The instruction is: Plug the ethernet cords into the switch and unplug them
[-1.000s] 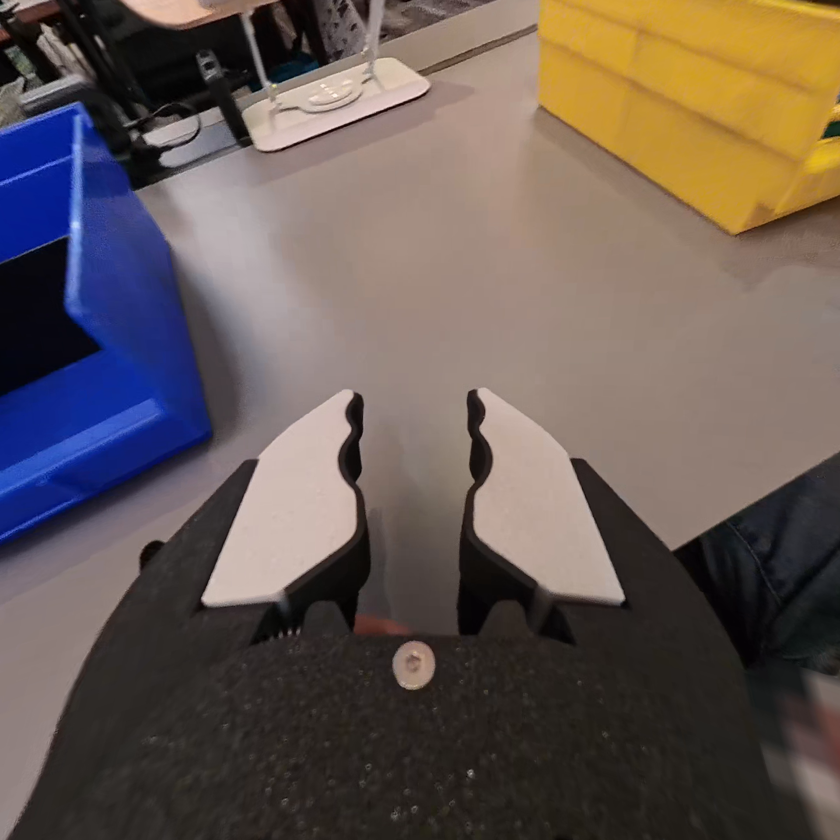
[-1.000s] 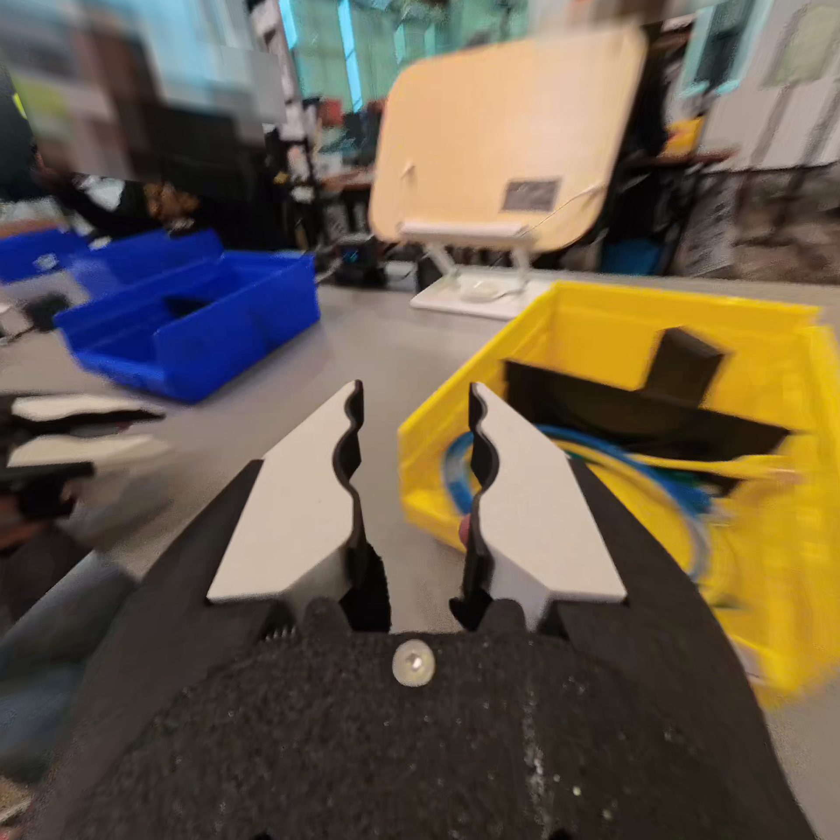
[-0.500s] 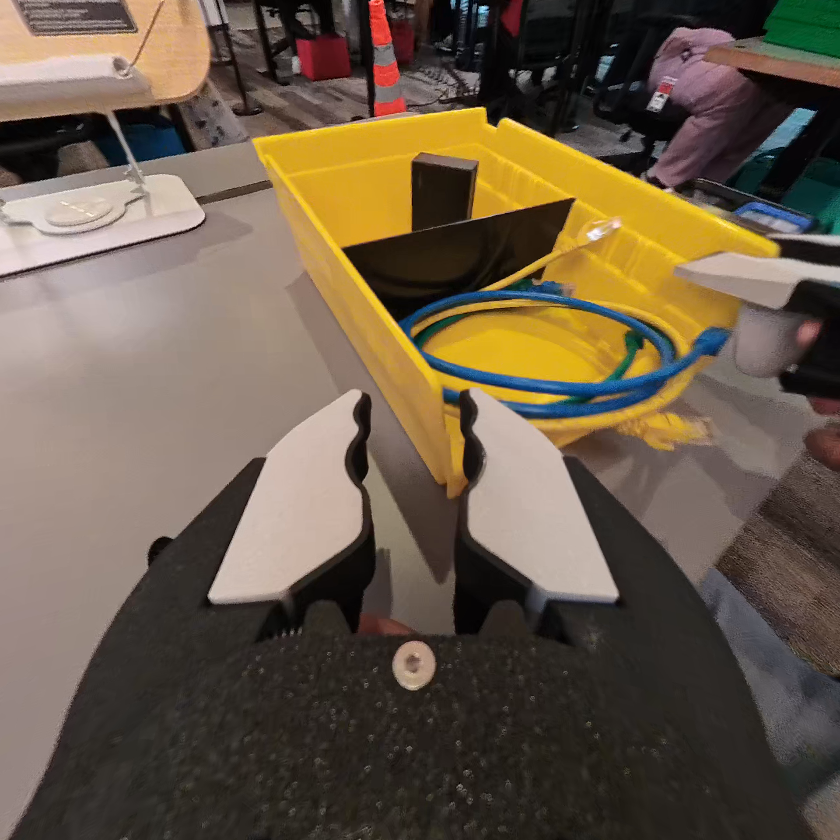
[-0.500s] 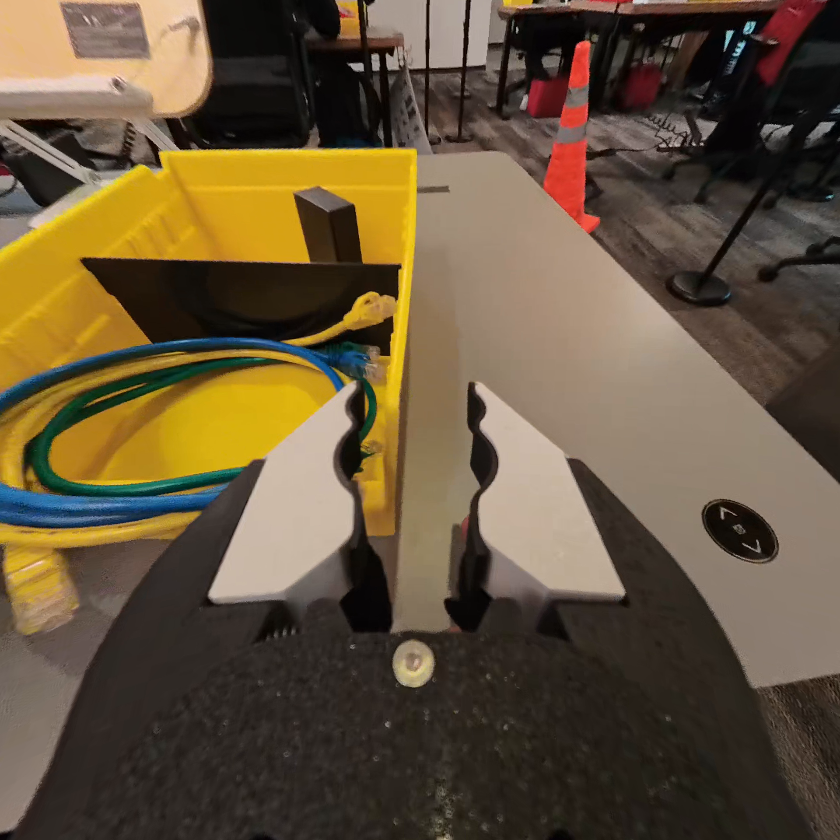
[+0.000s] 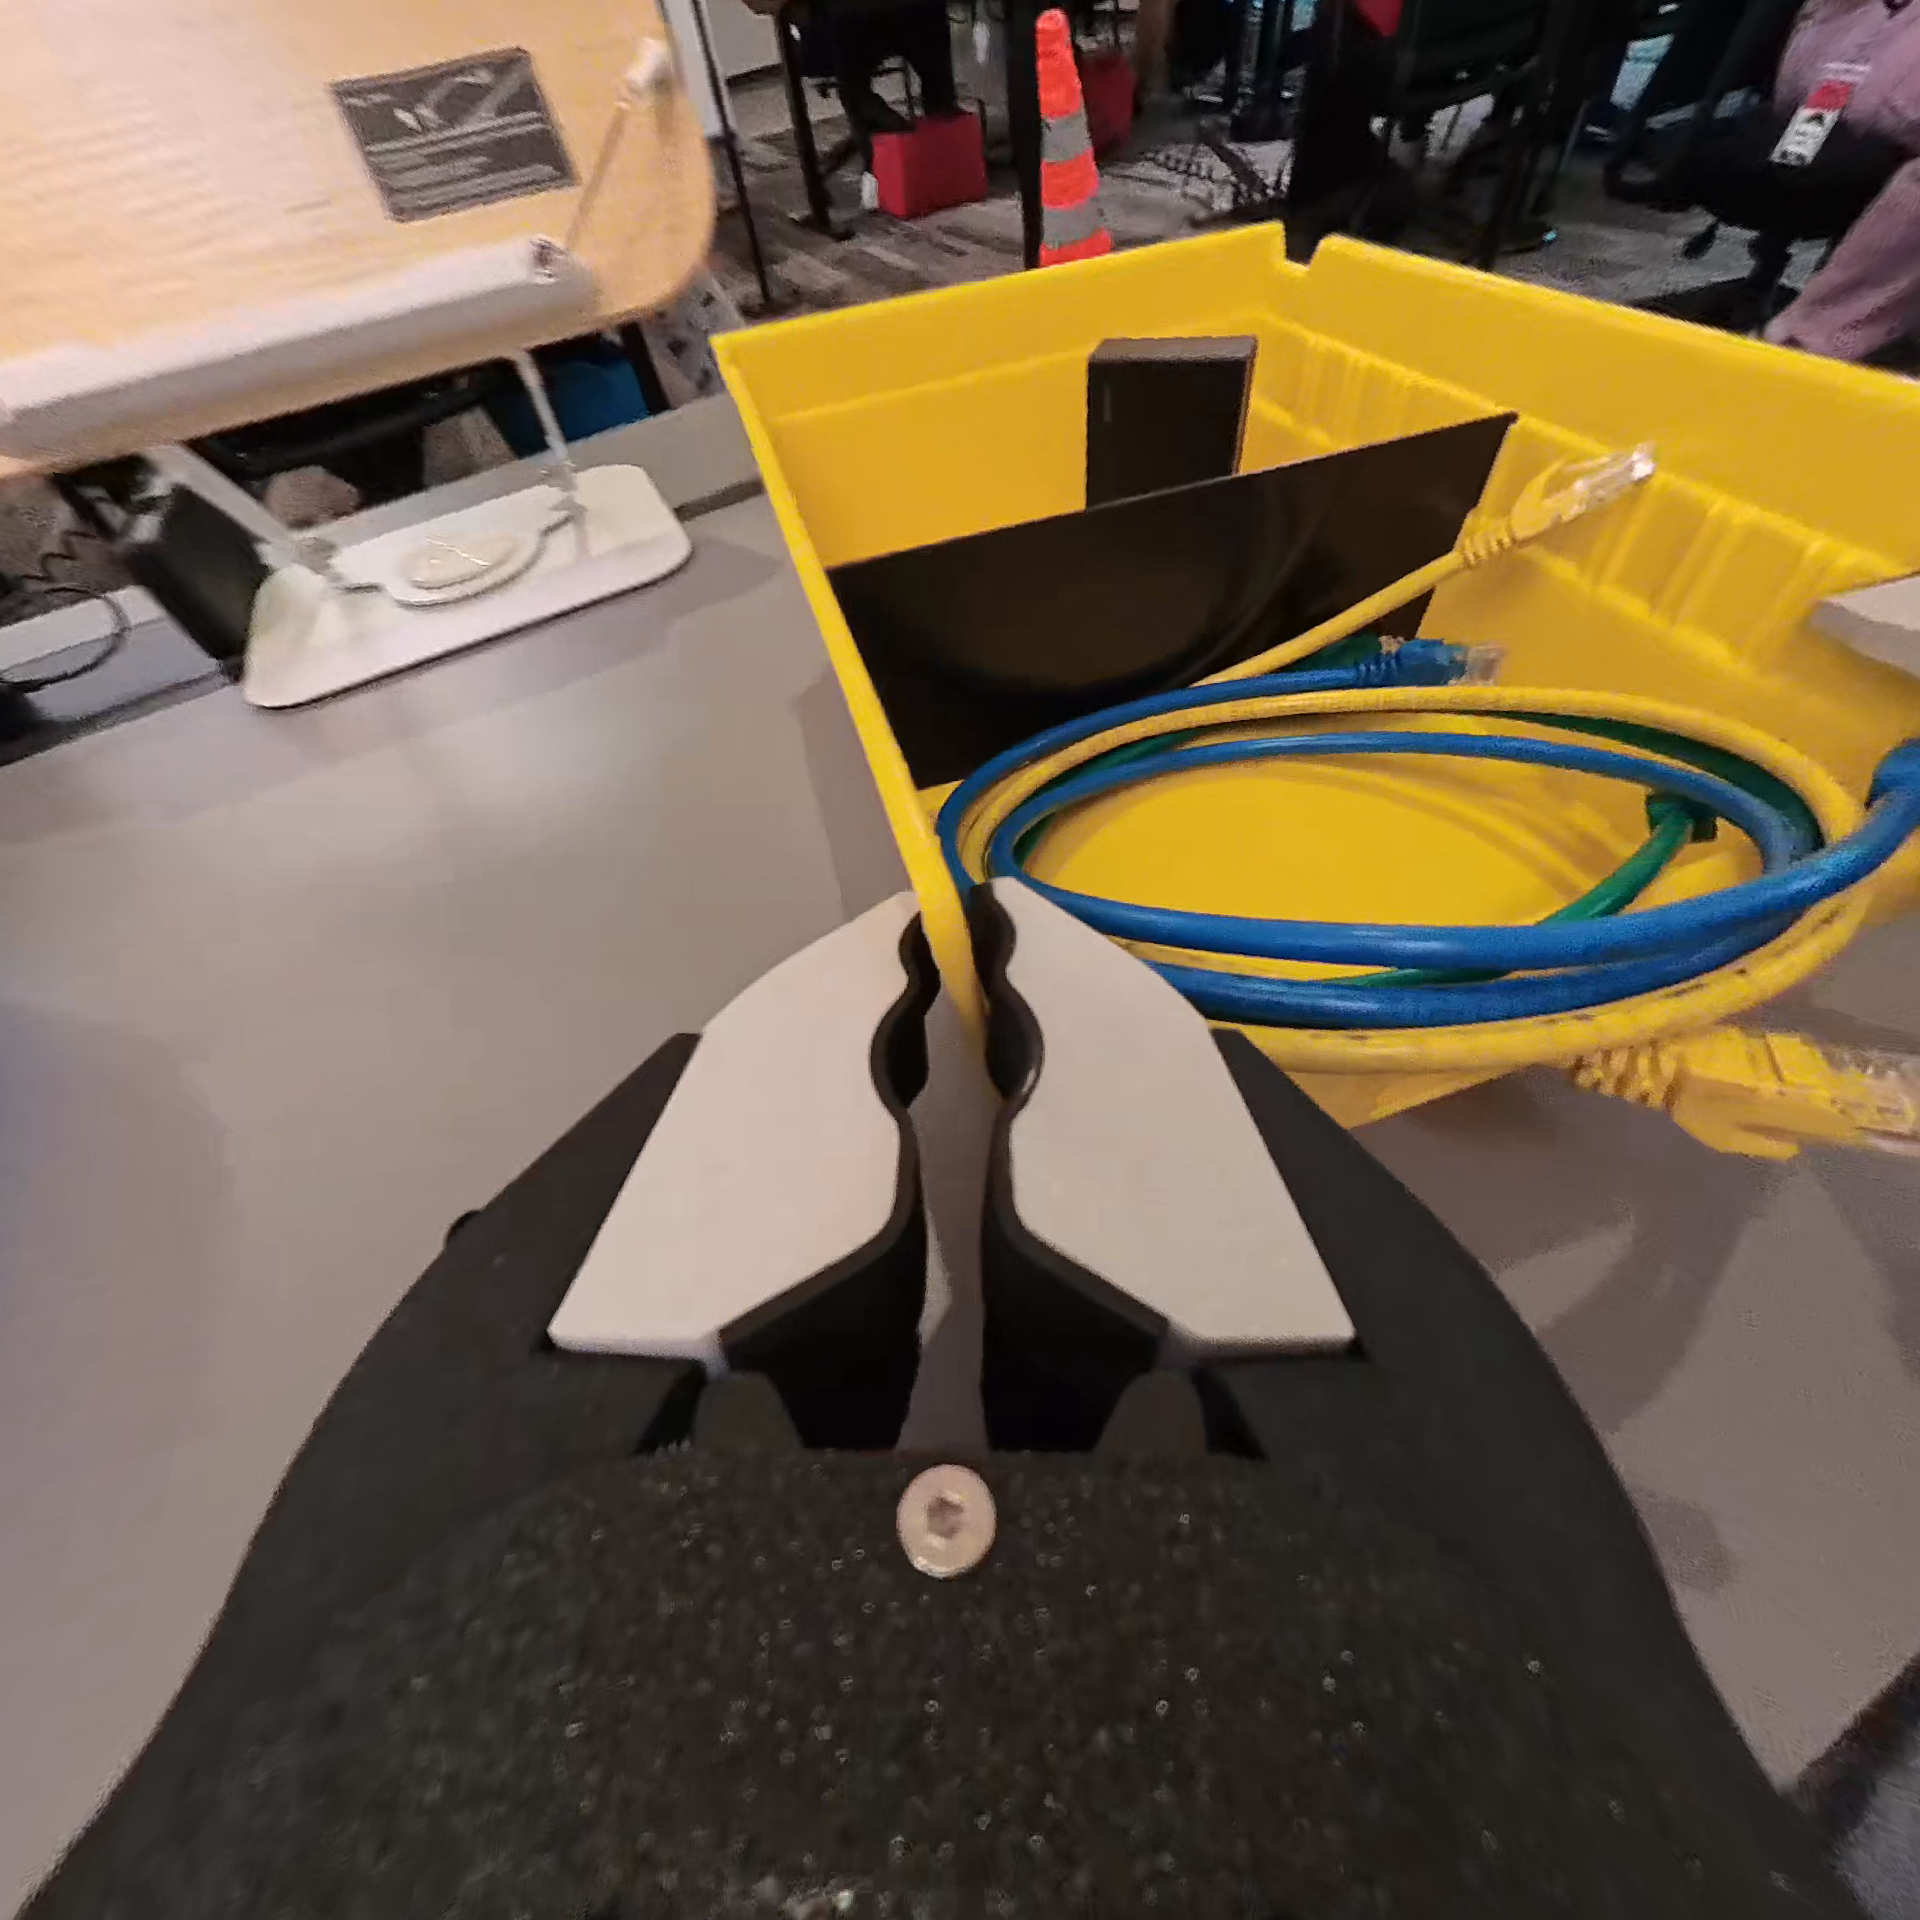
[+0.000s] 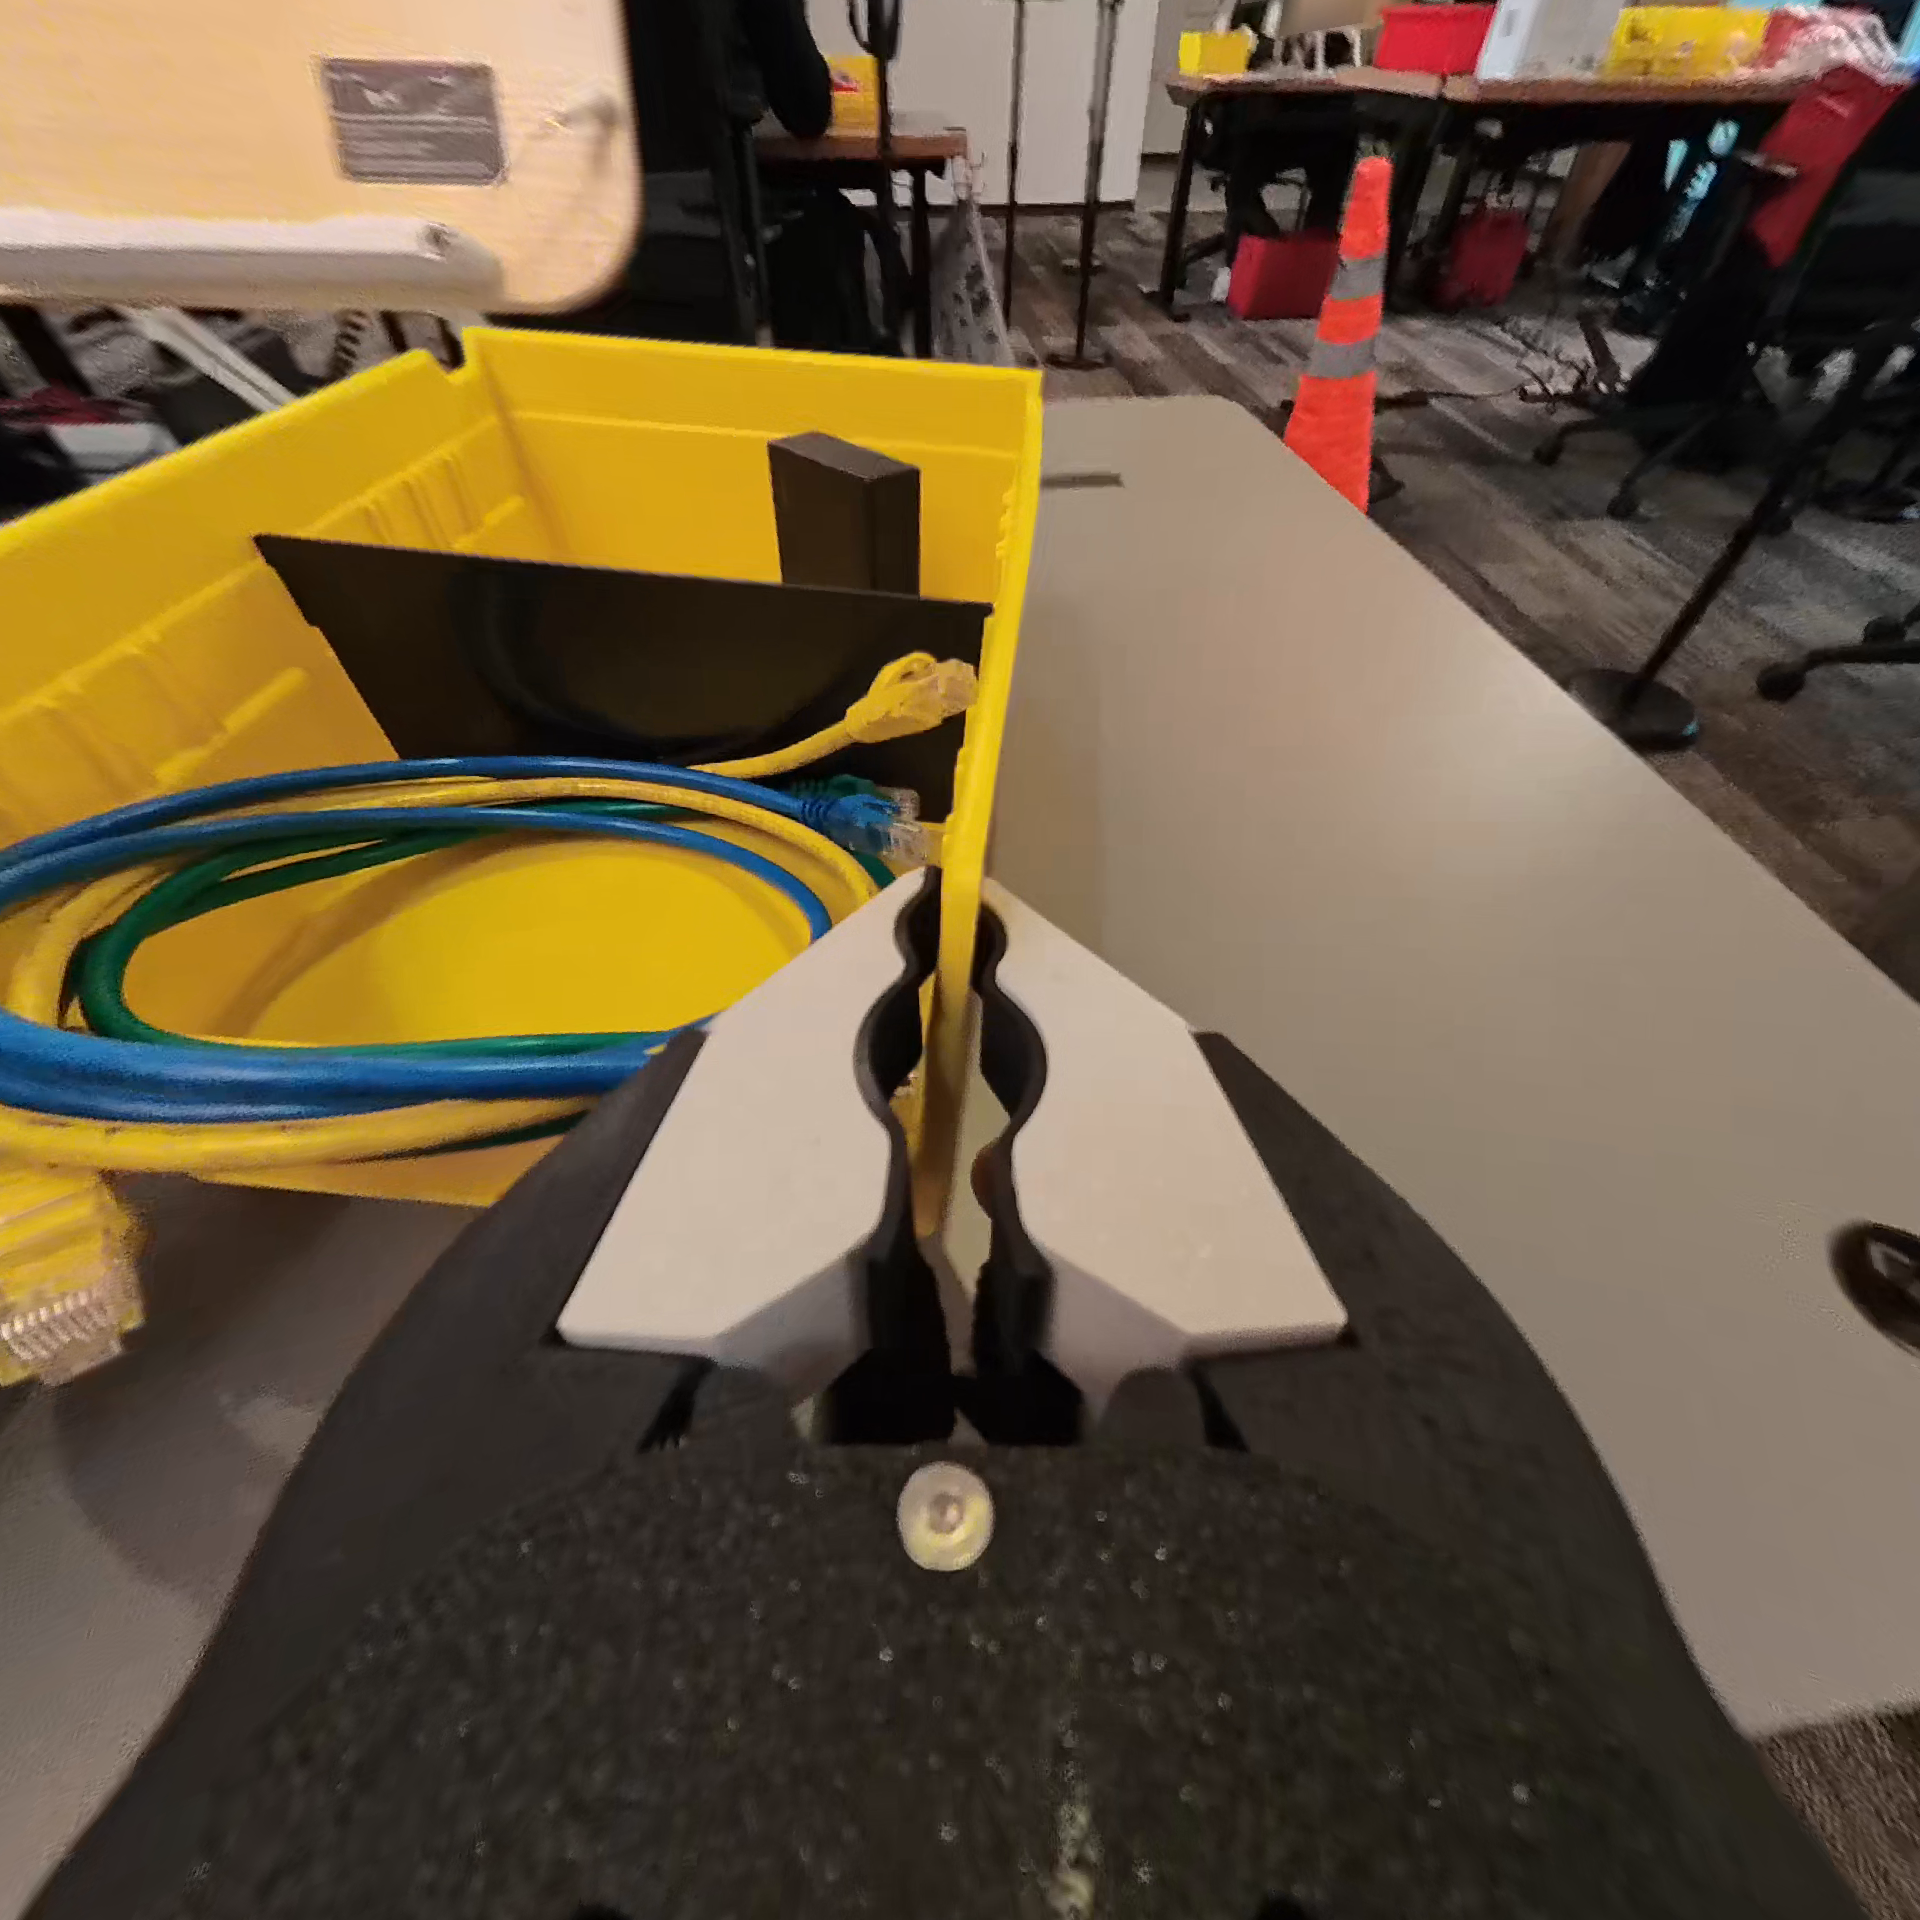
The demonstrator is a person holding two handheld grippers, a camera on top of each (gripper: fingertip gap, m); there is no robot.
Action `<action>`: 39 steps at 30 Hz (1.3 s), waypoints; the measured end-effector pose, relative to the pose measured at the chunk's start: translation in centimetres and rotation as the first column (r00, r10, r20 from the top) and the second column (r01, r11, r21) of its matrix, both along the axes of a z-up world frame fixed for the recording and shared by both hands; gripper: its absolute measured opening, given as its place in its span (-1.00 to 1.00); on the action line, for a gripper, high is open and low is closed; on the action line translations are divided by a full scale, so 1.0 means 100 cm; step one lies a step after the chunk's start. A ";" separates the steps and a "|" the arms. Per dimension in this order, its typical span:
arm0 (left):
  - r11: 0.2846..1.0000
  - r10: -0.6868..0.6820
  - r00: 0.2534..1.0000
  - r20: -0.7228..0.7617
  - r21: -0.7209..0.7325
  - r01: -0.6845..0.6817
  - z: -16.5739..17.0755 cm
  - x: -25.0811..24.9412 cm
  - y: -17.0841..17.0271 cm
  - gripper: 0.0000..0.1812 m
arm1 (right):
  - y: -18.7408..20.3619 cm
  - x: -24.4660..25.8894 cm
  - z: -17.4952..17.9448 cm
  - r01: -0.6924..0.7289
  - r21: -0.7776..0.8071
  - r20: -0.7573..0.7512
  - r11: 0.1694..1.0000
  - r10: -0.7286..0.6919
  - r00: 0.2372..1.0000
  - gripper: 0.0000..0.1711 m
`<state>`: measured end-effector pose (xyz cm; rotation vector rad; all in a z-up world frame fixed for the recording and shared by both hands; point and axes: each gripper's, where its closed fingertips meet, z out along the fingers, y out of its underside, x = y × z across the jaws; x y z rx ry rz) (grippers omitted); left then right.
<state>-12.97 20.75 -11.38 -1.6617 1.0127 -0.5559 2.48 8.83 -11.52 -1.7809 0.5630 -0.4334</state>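
Two grippers are at work on one yellow bin [image 5: 997, 343] standing on the grey table [image 5: 416, 883]. Inside the bin, a black divider [image 6: 644, 644] separates a rear compartment, where a black box [image 6: 847, 509], probably the switch, stands upright, from a front compartment holding coiled ethernet cords: blue cord [image 5: 1403, 940], yellow cord [image 5: 1558, 1023] and green cord [image 6: 260, 1039]. One yellow plug [image 6: 62, 1278] hangs out over the low front edge onto the table; other plugs lie near the divider.

Right gripper [image 6: 954, 925]: clenched on the bin's right side wall, which runs between its fingers with the pads pressed to it. Left gripper [image 5: 956, 940]: fingers drawn nearly together at the bin's near left corner, one to each side of the wall edge; contact cannot be confirmed, though a grasp appears likely.

Judgement: the step in hand is preparatory, taking hold of the bin to reposition or steady it. No cord is plugged in and the switch is untouched.

Next move calls for both grips to be firm before shifting the bin, then release and retrieval of the switch and a cord plug. The overhanging plug may drag.
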 end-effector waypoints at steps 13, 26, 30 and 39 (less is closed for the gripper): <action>0.969 0.242 0.970 0.022 0.051 -0.243 0.012 -0.145 0.106 -0.94 | 0.143 -0.122 0.010 -0.205 0.047 0.026 0.978 0.204 0.979 -0.98; 0.969 0.166 0.985 0.057 -0.193 -0.152 -0.005 -0.170 0.095 -0.58 | 0.149 -0.152 -0.011 -0.472 -0.019 -0.065 0.881 0.470 0.880 -0.81; 0.971 0.191 0.979 0.073 -0.159 -0.178 0.016 -0.212 0.069 -0.58 | 0.104 -0.154 0.010 -0.553 0.071 -0.059 0.830 0.556 0.829 -0.78; 0.816 0.570 0.822 0.004 -0.117 -0.565 0.012 -0.414 0.176 -0.52 | 0.062 -0.183 0.008 -0.675 0.070 -0.002 0.735 0.676 0.737 -0.77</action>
